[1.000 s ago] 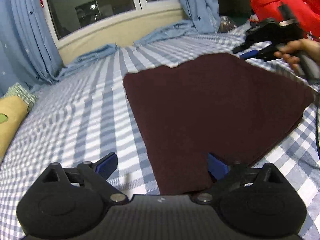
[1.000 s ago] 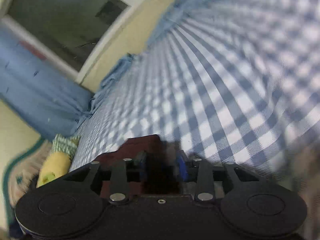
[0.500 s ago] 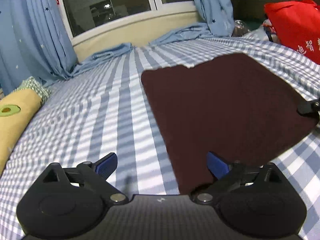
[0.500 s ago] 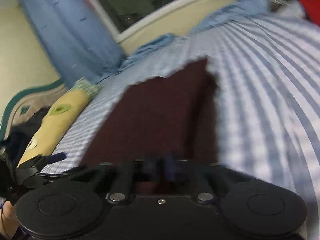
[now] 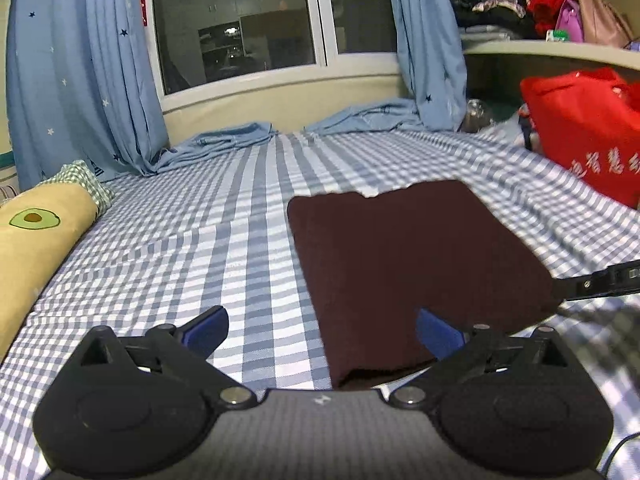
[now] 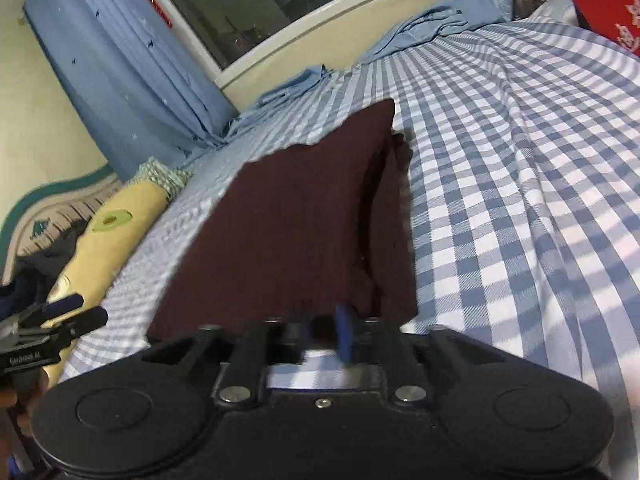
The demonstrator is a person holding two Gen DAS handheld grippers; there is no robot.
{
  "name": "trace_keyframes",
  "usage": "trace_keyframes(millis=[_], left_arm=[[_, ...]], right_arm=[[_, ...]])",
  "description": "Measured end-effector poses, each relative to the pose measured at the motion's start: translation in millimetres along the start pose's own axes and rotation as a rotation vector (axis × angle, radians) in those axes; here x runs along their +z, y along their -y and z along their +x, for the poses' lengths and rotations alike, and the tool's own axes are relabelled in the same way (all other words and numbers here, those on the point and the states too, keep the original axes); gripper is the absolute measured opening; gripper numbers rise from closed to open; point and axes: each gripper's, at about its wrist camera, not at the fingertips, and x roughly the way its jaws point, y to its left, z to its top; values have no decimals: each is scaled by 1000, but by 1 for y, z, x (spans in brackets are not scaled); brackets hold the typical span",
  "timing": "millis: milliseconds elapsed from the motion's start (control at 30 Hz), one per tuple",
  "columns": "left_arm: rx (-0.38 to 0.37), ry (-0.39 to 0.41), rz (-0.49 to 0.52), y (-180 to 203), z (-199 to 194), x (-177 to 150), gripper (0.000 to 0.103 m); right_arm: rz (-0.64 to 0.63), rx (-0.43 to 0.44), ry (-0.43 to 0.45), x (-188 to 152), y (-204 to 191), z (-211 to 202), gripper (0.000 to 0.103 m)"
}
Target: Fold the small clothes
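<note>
A red bag (image 5: 580, 128) is seen at the far right edge of the bed (image 5: 248, 216); what it holds cannot be told. On the shelf (image 5: 552, 50) behind it, bags and heaped clothes are stacked.

The dark maroon garment (image 5: 404, 264) is laid folded on the blue-checked sheet, right of the bed's middle, with a thicker fold seen along its right side in the right wrist view (image 6: 288, 232).

The left gripper (image 5: 320, 332) is held low and angled down over the garment's near left corner. Its jaws have just been opening and are spread wide; nothing is gripped, the right pad being over the cloth and the left over bare sheet.

The right gripper (image 6: 324, 332) is held at the garment's near edge, tilted down. Its jaws have just been opening and are parted partway, and the pads are blurred; no cloth is seen pinched between them. Its tip is also caught at the right edge of the left wrist view.

A yellow avocado-print pillow (image 5: 36, 236) lies along the left side.
</note>
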Motion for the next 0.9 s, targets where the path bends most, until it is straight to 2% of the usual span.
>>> trace_keyframes(millis=[33,100,167,300,367,500,733,900], left_arm=[[-2,-1,-2,0,-6,2,102],[-16,-7,-12,1,-17,5,102],[-38,-10,-22,2,-26,8,102],[-62,-2,-60,2,-46,11,102],[-63,-4,-81,0,-53,10,102],[-79,-24,-104,0,-56,6,102],[-110,-55,-130,-1,-50,-1,102],[-153,-57,-159,-3,-53,-2,102]], right_arm=[[3,4,24,-2,-7,-10,70],[-3,33,95,-7,-23,-35,74],[14,57,118,-10,-38,-55,76],[55,73,188,-16,-60,-90,101],[32,32,210,-21,-70,-104,102],[26,-10,195,-35,-82,-119,102],[32,-149,205,-56,-83,-119,102],[39,-179,207,-56,-85,-116,102]])
